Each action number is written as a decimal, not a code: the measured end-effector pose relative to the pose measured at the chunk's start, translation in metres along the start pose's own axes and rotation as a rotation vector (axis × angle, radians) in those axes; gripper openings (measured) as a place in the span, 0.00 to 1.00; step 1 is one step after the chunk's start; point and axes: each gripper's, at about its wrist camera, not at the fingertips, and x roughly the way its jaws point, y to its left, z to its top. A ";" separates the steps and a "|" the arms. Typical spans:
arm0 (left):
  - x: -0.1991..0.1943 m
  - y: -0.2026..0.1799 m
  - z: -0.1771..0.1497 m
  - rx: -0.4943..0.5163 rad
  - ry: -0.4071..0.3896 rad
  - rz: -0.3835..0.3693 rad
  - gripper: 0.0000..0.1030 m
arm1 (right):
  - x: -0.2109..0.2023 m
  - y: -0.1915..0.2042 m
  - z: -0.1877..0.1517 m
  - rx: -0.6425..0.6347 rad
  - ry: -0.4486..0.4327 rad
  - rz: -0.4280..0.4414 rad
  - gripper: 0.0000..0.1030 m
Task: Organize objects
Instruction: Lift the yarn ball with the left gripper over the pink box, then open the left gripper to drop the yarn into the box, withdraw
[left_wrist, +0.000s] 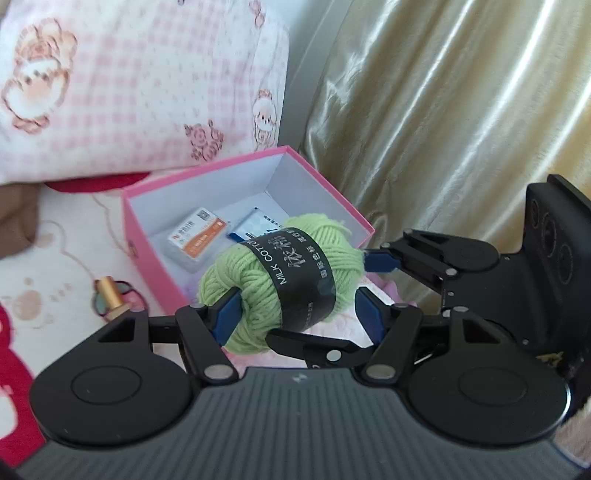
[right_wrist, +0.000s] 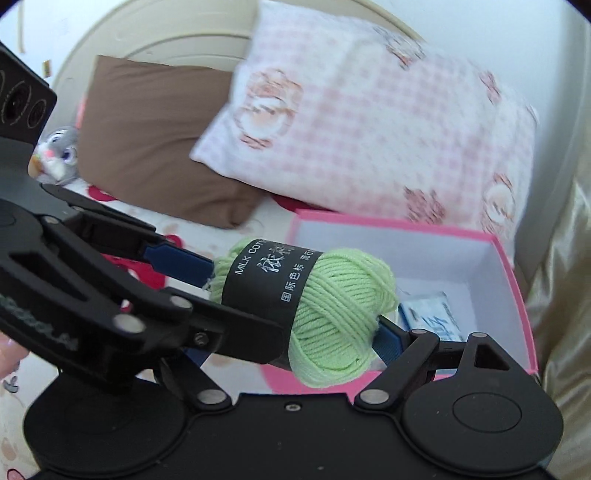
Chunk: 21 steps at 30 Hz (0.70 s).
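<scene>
Left gripper (left_wrist: 295, 314) and right gripper (right_wrist: 295, 325) are both closed on one light-green yarn ball with a black paper band (left_wrist: 280, 284), held just above the near edge of one open pink cardboard box (left_wrist: 155, 236). Two small packets (left_wrist: 197, 240) are counted in the left view; one is seen in the right. Only the left view shows a brass cylinder (left_wrist: 109, 295).

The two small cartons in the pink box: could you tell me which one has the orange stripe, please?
The left carton, white with an orange stripe; the other carton beside it is blue and white.
</scene>
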 end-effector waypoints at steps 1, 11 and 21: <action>0.006 0.000 0.002 -0.014 -0.010 -0.002 0.62 | 0.003 -0.010 0.001 0.031 0.020 0.004 0.85; 0.073 0.012 0.035 -0.126 -0.039 -0.008 0.62 | 0.023 -0.064 0.012 0.063 -0.001 -0.052 0.83; 0.109 0.035 0.038 -0.210 0.040 0.021 0.59 | 0.075 -0.088 0.003 0.077 0.062 -0.103 0.76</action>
